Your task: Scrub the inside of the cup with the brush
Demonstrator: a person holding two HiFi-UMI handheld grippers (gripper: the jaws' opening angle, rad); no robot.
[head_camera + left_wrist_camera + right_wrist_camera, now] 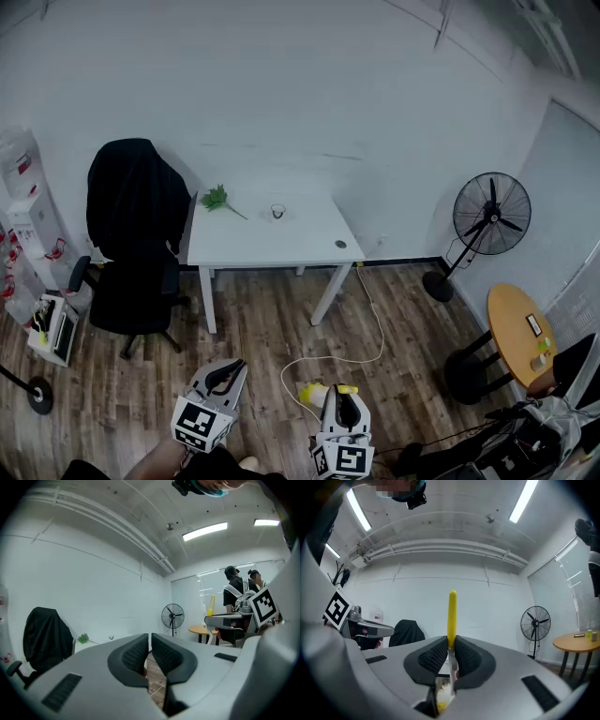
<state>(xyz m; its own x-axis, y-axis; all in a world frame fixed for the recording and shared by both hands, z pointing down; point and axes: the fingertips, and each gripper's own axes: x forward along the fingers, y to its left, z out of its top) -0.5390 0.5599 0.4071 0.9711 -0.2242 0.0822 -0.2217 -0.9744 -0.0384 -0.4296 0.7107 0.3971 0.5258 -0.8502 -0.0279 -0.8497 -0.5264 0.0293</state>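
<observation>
A small clear cup (pixel 277 212) stands on the white table (pixel 253 246) far ahead, and shows tiny as the cup (pixel 111 638) in the left gripper view. My right gripper (pixel 340 404) is low over the wooden floor, shut on the brush (pixel 452 616). The brush's yellow handle sticks up past the jaws, and its pale bristles (pixel 443 690) sit behind the pads. My left gripper (pixel 228 376) is beside it, also near the floor. In its own view the left gripper (pixel 149 639) is shut with nothing between the pads. Both grippers are well short of the table.
A green sprig (pixel 217 198) and a small round disc (pixel 340 245) lie on the table. A black chair draped with a jacket (pixel 136 234) stands to its left. A standing fan (pixel 489 220), a round wooden table (pixel 518 330) and a white floor cable (pixel 352 356) lie to the right. People (pixel 239 590) stand behind.
</observation>
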